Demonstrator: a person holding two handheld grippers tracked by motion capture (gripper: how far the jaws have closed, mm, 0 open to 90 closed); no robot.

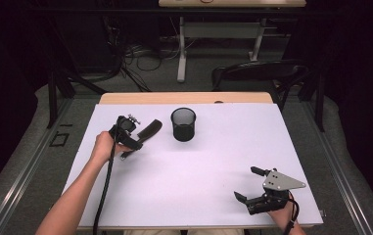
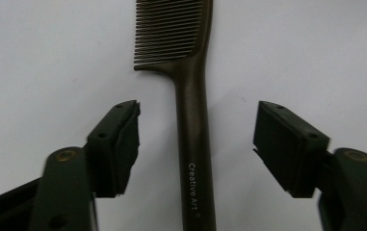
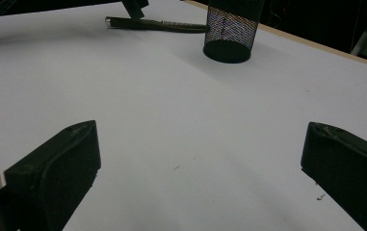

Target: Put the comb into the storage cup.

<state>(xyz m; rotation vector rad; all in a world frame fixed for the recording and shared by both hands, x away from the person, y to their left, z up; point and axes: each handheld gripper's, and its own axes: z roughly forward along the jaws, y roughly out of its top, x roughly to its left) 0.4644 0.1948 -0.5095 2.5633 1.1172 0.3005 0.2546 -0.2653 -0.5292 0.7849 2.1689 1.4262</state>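
The white table [image 1: 194, 166] is filling the middle of the high view, the mesh cup [image 1: 183, 124] is standing open-topped above centre, and left of it the left gripper [image 2: 196, 130] is holding its jaws apart around the flat-lying comb [image 2: 193, 144], not touching, while the right gripper [image 1: 255, 185] is waiting wide open at lower right.

Comb [image 2: 192, 120] tip beyond picture's edge

a: what's the thing?
b: a dark brown comb [image 2: 193, 144], lying flat on the white table [image 1: 198, 166].
a: which way?
b: teeth end toward the black mesh cup [image 1: 183, 124], handle marked "creative art".
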